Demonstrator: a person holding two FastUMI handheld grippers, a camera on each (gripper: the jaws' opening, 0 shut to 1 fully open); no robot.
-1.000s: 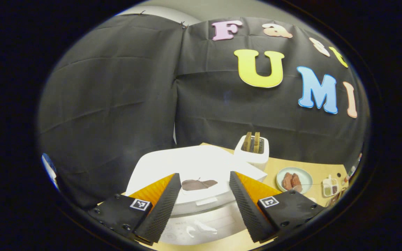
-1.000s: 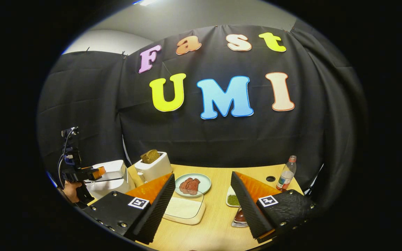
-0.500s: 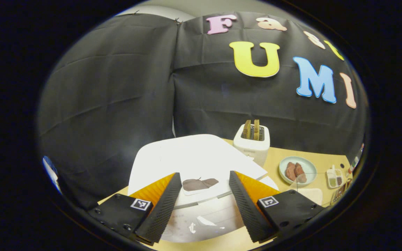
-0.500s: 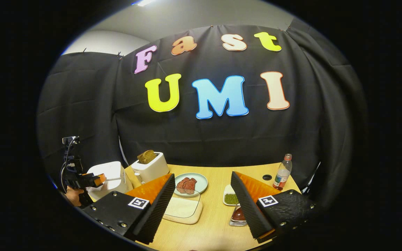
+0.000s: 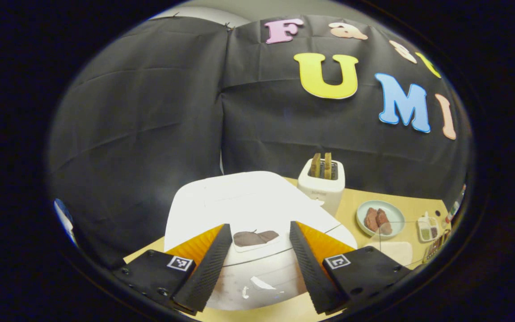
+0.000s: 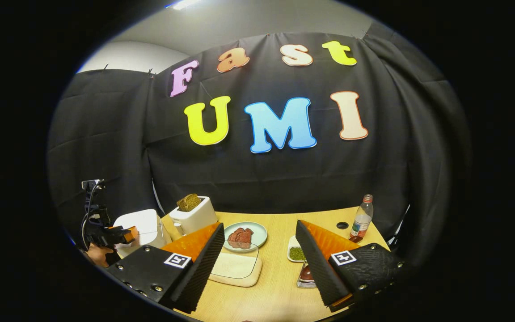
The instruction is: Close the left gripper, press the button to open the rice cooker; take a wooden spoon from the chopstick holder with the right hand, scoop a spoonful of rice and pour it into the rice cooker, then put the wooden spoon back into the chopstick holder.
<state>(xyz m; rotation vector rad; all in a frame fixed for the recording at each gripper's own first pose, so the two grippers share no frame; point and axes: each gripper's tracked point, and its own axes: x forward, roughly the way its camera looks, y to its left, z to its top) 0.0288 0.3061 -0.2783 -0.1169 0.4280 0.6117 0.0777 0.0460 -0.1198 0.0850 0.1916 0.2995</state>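
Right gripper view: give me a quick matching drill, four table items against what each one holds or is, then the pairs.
Things:
1. toaster
2. round plate
3. bottle
4. small white dish

States:
A. holds green grains
B. upright near the table's far right edge
C. bread sticking out of the top
D. carries reddish meat pieces

Pairs: 1-C, 2-D, 3-B, 4-A

Rice cooker (image 5: 257,201), centre of the left gripper view: smooth, glossy white plastic. Toaster (image 5: 321,184), right of centre: matt white plastic. Surface (image 6: 280,286), lower centre of the right gripper view: pale wood-grain, smooth. Plate (image 6: 259,232): glazed, slightly shiny. Bottle (image 6: 361,218), right: clear plastic. Left hand-held gripper (image 5: 257,237) fingers (image 5: 206,268): ribbed, matt.
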